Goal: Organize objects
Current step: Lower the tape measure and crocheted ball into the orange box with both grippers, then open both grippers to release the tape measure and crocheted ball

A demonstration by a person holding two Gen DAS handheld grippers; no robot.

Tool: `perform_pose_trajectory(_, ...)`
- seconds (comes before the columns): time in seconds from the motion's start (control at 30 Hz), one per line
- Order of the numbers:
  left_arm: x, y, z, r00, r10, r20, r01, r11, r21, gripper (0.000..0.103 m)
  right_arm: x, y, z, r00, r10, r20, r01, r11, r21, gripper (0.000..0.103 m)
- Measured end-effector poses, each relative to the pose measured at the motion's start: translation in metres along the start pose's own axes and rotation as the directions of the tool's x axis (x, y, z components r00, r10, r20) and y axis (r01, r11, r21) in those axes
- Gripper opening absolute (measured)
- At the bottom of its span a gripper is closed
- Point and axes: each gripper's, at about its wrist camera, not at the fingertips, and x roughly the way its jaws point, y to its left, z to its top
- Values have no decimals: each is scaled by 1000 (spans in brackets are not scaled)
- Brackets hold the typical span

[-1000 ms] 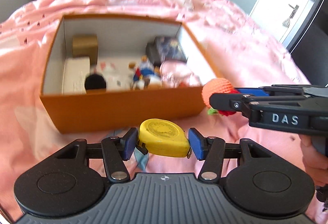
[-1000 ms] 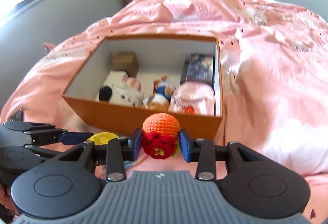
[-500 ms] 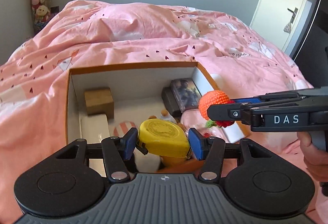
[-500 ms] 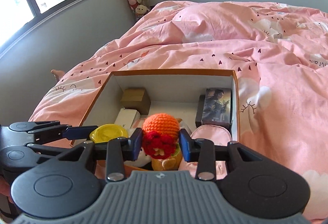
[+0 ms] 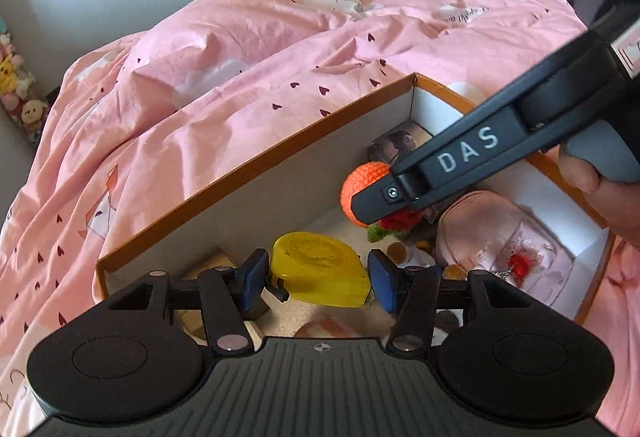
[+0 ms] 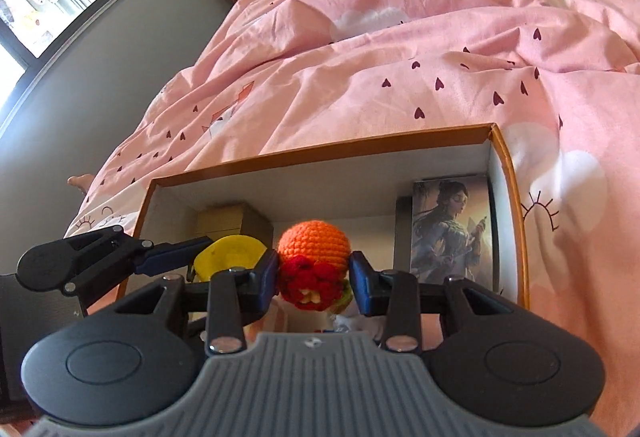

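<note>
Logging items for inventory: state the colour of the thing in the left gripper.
Yellow: the tape measure in the left gripper, clearest in the left wrist view.

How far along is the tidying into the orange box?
Already in the orange box: a gold carton, a picture box and a pink pouch. In hand above it: yellow tape measure in the left tongs, crochet toy in the right tongs. Left: release both.

text: "DAS" | on: right hand-held gripper arm | colour: white
</note>
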Motion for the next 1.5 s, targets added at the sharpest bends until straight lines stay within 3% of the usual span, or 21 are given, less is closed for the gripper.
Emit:
perform_pose_trajectory(0.17,29,-4,1,998,9,-58,-3,995,102,62,33,-2,7,998,-30,-55,30,999,-14,41)
perform_pose_trajectory(0.4,51,-7,0,996,17,-84,-6,992,130,62,59,-7,8,993,-72,-90,68,996,-49,43)
perform_pose_trajectory(0.53,58,-9,-2,996,26,-88,-13,990,142,62,60,-12,11,994,-64,-93,62,998,-21,50)
perform_pose_trajectory(0.87,56,-9,-9,993,45,-108,-29,989,146,65,38,-15,7,995,-82,-57,82,997,-6,55)
perform_pose_trajectory(1.23,3,-2,-18,993,99,-59,-95,994,56,69,5,-6,-5,996,-85,-17,85,996,-31,55)
perform_pose_trajectory(1.37,-32,-2,-22,980,192,-58,-193,981,-22,69,-23,9,-10,996,-84,41,86,994,-70,58)
perform_pose_trajectory(1.5,-71,2,-28,978,208,-27,-209,967,-144,75,-59,27,-21,985,-99,143,119,983,-139,62)
